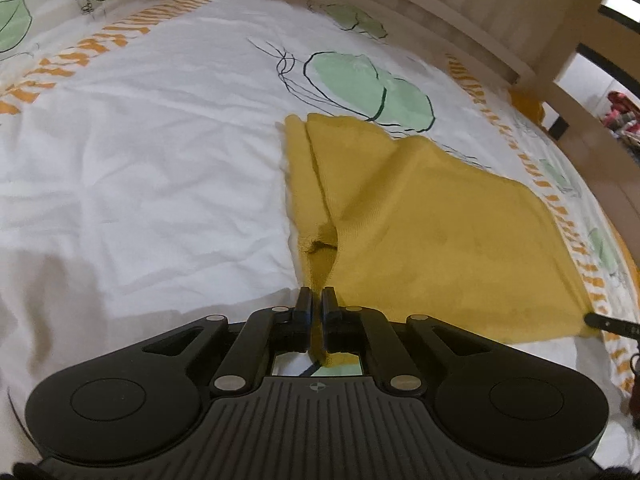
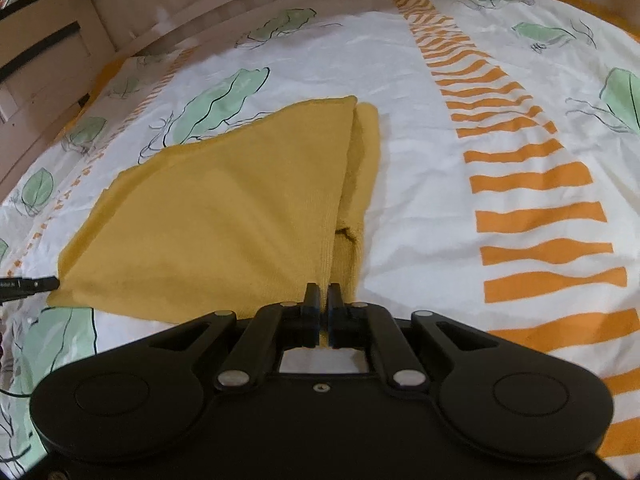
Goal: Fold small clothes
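A mustard-yellow cloth (image 1: 420,224) lies partly folded on a white bedsheet (image 1: 140,152) with green leaf prints and orange stripes. My left gripper (image 1: 317,298) is shut on the cloth's near corner, which is lifted off the sheet. In the right wrist view the same cloth (image 2: 224,216) spreads to the left, and my right gripper (image 2: 324,294) is shut on its other near corner. Each gripper's tip shows in the other's view, at the cloth's far corner: the right gripper (image 1: 608,322) and the left gripper (image 2: 28,285). The upper layer is pulled taut between them over a narrower lower layer.
A pale wooden bed frame (image 1: 460,8) curves along the far edge of the sheet, also in the right wrist view (image 2: 120,28). A wide band of orange stripes (image 2: 532,184) runs down the sheet right of the cloth. White sheet lies left of the cloth.
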`<control>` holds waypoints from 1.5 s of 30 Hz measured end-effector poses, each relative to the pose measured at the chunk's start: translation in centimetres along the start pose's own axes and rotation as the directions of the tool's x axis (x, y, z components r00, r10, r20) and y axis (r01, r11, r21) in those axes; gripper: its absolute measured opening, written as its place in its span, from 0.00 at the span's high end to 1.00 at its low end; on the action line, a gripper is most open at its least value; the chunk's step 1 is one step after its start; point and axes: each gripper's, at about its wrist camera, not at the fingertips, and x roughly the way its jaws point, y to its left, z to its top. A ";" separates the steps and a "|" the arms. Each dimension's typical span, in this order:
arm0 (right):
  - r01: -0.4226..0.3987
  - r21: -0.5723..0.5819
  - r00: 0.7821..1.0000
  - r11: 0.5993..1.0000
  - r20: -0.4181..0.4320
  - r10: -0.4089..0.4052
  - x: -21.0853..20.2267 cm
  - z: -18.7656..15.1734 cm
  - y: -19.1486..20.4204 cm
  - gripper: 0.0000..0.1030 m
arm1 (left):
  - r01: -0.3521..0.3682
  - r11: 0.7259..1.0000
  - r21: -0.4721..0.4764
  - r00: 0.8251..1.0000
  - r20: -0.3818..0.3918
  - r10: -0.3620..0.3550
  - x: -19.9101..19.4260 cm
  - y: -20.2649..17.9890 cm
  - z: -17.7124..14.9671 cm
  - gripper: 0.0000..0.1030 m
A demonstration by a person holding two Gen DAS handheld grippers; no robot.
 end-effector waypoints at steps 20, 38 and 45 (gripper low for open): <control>0.012 -0.041 0.975 0.999 0.224 -0.003 1.6 3.2 3.8 0.54 | -0.054 0.997 0.046 0.998 0.040 0.053 6.5 -2.8 9.1 0.71; 0.009 -0.090 0.981 0.996 0.196 0.009 4.8 0.8 3.8 0.55 | -0.129 0.991 -0.024 0.989 0.074 0.130 8.6 -1.3 10.0 0.97; 0.005 -0.086 0.981 0.996 0.193 0.012 4.8 0.8 3.6 0.55 | -0.184 0.983 -0.019 0.980 0.079 0.185 8.8 -0.6 11.0 0.94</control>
